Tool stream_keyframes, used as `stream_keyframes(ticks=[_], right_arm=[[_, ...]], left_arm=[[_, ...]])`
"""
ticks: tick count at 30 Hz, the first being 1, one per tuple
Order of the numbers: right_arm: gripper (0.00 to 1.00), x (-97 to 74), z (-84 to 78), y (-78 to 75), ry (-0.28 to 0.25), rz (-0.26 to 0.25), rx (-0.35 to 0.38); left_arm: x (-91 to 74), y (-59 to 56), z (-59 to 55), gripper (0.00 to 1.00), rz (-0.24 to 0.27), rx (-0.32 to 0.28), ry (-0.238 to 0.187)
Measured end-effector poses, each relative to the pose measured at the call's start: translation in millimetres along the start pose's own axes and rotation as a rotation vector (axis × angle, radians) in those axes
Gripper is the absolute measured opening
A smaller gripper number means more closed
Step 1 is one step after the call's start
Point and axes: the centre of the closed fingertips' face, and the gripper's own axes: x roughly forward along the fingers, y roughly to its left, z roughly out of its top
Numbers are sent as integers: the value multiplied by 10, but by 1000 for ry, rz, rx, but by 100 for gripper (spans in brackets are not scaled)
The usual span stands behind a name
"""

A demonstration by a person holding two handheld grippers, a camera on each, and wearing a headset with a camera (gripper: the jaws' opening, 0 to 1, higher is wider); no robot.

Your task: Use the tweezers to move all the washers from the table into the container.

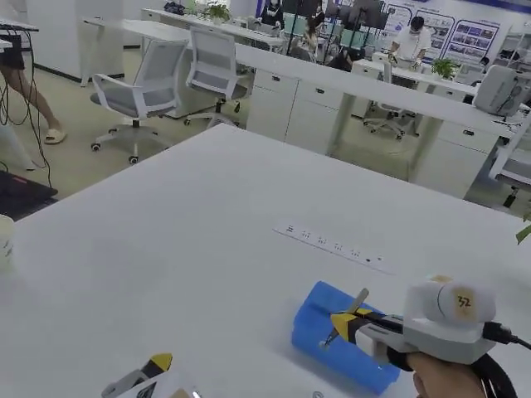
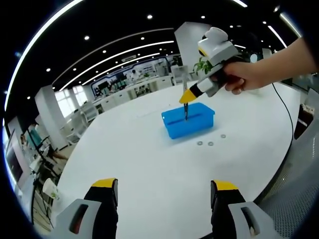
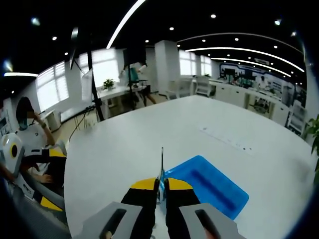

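A blue rectangular container (image 1: 348, 352) (image 2: 192, 124) (image 3: 212, 188) lies on the white table. My right gripper (image 1: 342, 320) (image 2: 188, 95) (image 3: 162, 185) is shut on metal tweezers (image 1: 353, 311) (image 2: 186, 110) (image 3: 162, 167). In the left gripper view the tweezers point down, their tips just above the container's inside. Three small washers (image 2: 211, 144) lie on the table in front of the container. My left gripper (image 1: 162, 375) (image 2: 164, 191) is open and holds nothing, low over the table well short of the container. It also appears at the left edge (image 3: 47, 179) of the right gripper view.
A row of flush power sockets (image 1: 332, 245) is set in the table beyond the container. A pale cup (image 1: 4, 240) stands at the table's left edge. Office chairs (image 1: 137, 91) and desks lie beyond the far edge. A cable (image 2: 286, 114) trails from the right gripper.
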Motion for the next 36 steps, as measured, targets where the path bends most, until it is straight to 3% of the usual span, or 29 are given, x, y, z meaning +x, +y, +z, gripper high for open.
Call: stream_keyframes(ticks=[5, 16, 24, 36], right_arm=[[2, 73, 108, -28, -18, 7, 3], [2, 287, 116, -263, 7, -6, 41], [2, 400, 2, -450, 39, -59, 30], [2, 549, -311, -509, 111, -73, 34]], left_arm=[[6, -6, -12, 77, -3, 4, 7], [24, -17, -38, 76, -10, -7, 22], [34, -39, -63, 76, -21, -1, 38], [37, -54, -73, 76, -27, 1, 45]])
